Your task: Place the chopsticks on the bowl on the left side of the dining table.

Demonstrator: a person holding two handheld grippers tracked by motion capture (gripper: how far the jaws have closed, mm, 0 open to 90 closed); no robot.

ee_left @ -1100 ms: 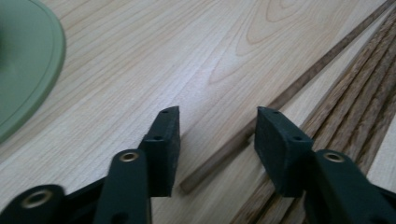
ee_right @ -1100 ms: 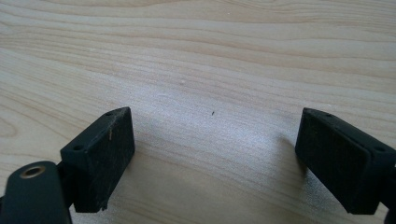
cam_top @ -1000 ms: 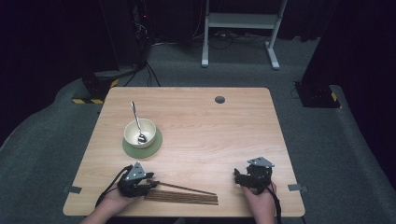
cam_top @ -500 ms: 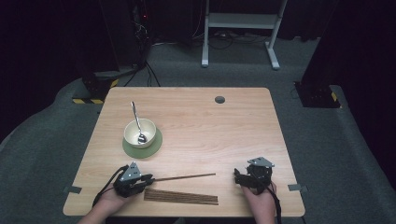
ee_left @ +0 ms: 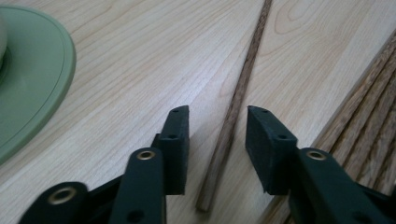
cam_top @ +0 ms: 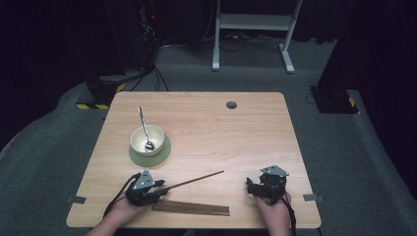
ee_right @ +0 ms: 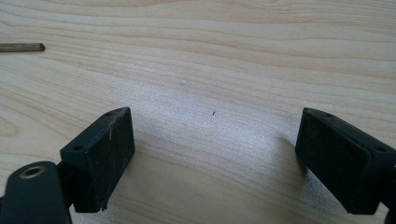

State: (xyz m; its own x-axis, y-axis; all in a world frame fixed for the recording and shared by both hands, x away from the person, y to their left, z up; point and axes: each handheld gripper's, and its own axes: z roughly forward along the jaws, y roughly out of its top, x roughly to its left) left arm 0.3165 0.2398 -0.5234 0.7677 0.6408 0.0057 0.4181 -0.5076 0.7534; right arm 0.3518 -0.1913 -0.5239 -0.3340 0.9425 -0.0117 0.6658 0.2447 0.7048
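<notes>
Two grippers low on wooden counter (cam_top: pixel 246 132). Far left: cream bowl (cam_top: pixel 146 140) with spoon (cam_top: pixel 144 129), on green saucer (cam_top: pixel 162 153). Left gripper (cam_top: pixel 156 188), fingers (ee_left: pixel 175 140) parted, not clamping, straddling single chopstick (cam_top: pixel 194 180) lying free on counter. Just beside it: bundle of chopsticks (cam_top: pixel 192 208) at near edge. Right gripper (cam_top: pixel 252 187), fingers (ee_right: pixel 100 154) spread wide over bare wood, holding nothing.
</notes>
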